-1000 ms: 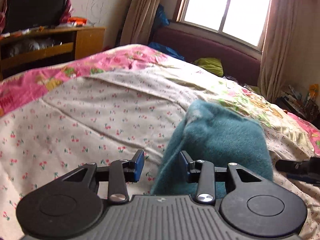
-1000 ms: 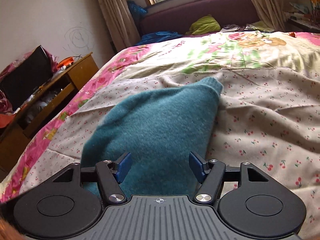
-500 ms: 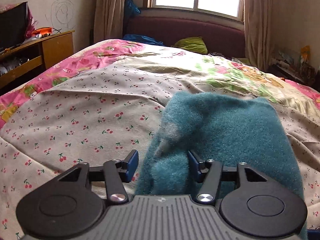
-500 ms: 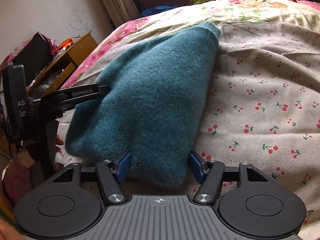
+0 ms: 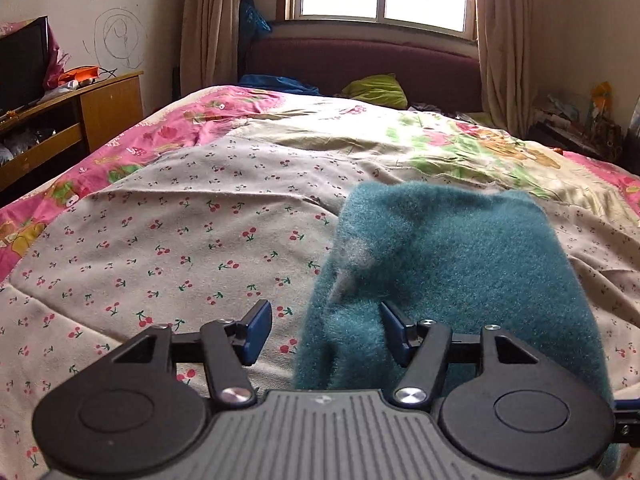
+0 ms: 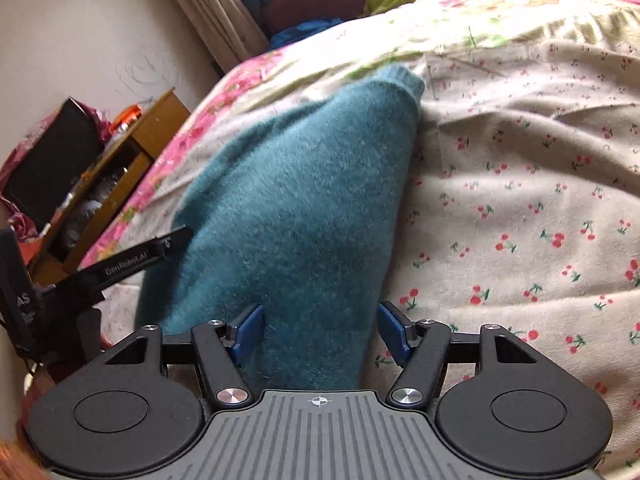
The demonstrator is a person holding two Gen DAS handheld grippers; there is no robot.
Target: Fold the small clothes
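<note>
A fuzzy teal garment (image 5: pixel 448 272) lies on the cherry-print bedspread (image 5: pixel 180 248), its near end bunched up. My left gripper (image 5: pixel 324 332) is open; the garment's left edge lies between its blue pads, nearer the right pad (image 5: pixel 394 332). In the right wrist view the garment (image 6: pixel 304 208) runs away from me to a narrow far end. My right gripper (image 6: pixel 318 332) is open with the garment's near end between its pads. The left gripper's body (image 6: pixel 132 260) shows at the garment's left side.
A wooden TV stand (image 5: pixel 60 120) with a dark screen stands left of the bed. A maroon headboard (image 5: pixel 360 64) under a window is at the far end, with a green pillow (image 5: pixel 376 90) and blue cloth. Clutter sits at the right wall (image 5: pixel 580 120).
The left camera swung right to face the headboard and closed in on the garment's left edge. The right gripper moved forward over the near end. Both stayed open.
</note>
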